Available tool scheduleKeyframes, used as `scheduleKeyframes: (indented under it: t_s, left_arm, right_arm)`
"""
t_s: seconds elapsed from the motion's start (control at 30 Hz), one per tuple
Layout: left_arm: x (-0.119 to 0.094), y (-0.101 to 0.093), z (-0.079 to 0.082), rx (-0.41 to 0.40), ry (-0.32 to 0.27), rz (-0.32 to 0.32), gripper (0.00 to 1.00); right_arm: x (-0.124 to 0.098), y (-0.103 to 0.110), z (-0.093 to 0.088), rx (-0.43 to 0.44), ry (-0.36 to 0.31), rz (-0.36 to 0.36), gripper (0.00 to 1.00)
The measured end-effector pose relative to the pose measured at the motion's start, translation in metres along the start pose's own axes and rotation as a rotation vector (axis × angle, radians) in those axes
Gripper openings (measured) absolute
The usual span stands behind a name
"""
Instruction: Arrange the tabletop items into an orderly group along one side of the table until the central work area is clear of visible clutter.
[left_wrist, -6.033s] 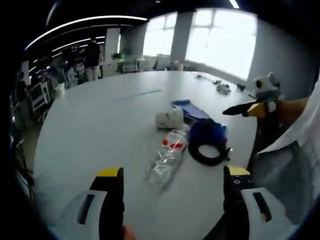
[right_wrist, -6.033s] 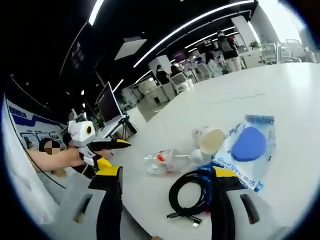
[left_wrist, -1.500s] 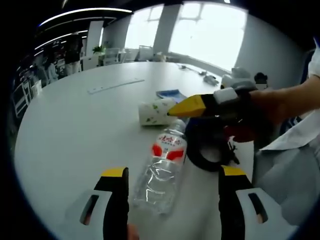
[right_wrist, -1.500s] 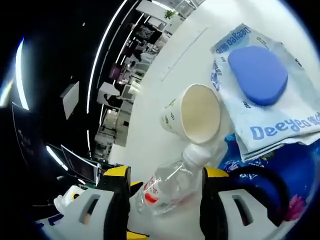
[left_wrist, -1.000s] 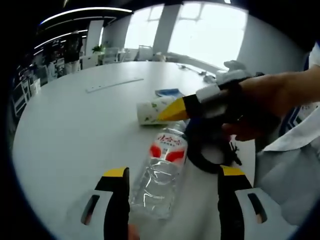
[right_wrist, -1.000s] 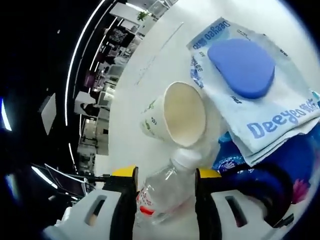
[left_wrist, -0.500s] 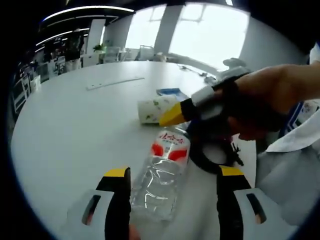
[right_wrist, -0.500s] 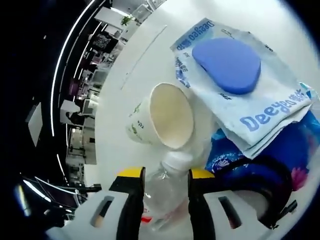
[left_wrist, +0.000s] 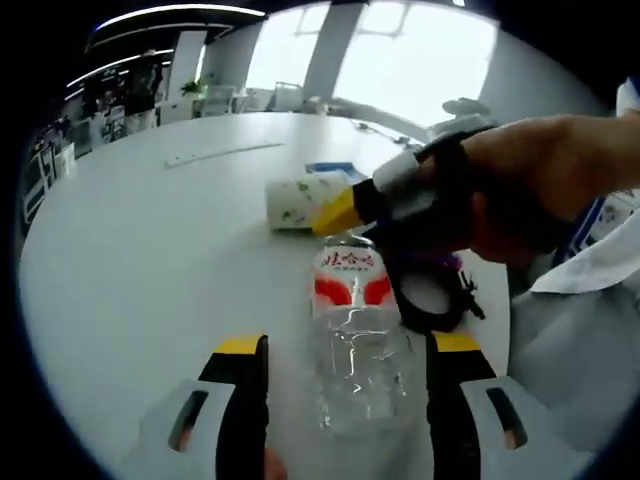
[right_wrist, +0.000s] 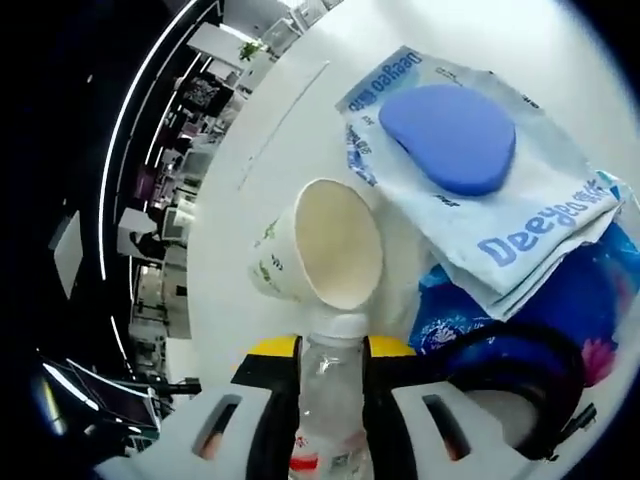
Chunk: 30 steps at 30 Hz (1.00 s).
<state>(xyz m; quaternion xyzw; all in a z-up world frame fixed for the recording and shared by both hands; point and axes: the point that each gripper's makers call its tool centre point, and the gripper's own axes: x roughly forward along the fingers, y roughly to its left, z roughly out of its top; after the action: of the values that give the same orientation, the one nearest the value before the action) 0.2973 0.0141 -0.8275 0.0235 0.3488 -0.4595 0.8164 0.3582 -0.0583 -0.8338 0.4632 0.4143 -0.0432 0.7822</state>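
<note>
A clear plastic bottle (left_wrist: 355, 350) with a red label lies on the white table (left_wrist: 150, 230), its body between the jaws of my open left gripper (left_wrist: 347, 345). My right gripper (left_wrist: 338, 212), held by a hand, comes in from the right at the bottle's neck. In the right gripper view, my right gripper (right_wrist: 331, 348) is shut on the bottle (right_wrist: 333, 385) just below its white cap. A paper cup (right_wrist: 325, 245) lies on its side right beyond the cap, its mouth towards me.
A packet with a blue pad (right_wrist: 460, 150) lies past the cup. A blue bag (right_wrist: 520, 290) and a black cable coil (right_wrist: 510, 385) sit to the right of the bottle. The coil (left_wrist: 430, 300) lies near the table edge. A long strip (left_wrist: 215, 153) lies far off.
The right jaws have closed in on the bottle's neck. The bottle has swung round and now lies straight between the left jaws.
</note>
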Motion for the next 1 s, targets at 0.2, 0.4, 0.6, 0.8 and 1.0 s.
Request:
scheduleKeyframes:
  t_s: [0.2, 0.4, 0.6, 0.8, 1.0]
  left_arm:
    - [0.002, -0.003, -0.003, -0.023, -0.001, -0.006, 0.58]
    - [0.004, -0.005, -0.006, -0.029, 0.009, -0.009, 0.58]
    - [0.005, -0.007, -0.008, -0.026, 0.013, -0.013, 0.57]
    - [0.007, -0.007, -0.008, -0.032, 0.013, -0.013, 0.56]
    - [0.008, -0.008, -0.007, -0.038, 0.009, -0.016, 0.55]
  right_arm:
    - [-0.001, -0.002, 0.001, 0.036, -0.021, 0.053, 0.18]
    - [-0.005, 0.002, 0.002, 0.042, -0.043, 0.114, 0.18]
    - [-0.009, 0.009, 0.002, 0.021, -0.049, 0.165, 0.18]
    - [-0.015, 0.025, 0.003, -0.049, -0.061, 0.228, 0.17]
    - [-0.02, 0.042, 0.002, -0.129, -0.06, 0.295, 0.17]
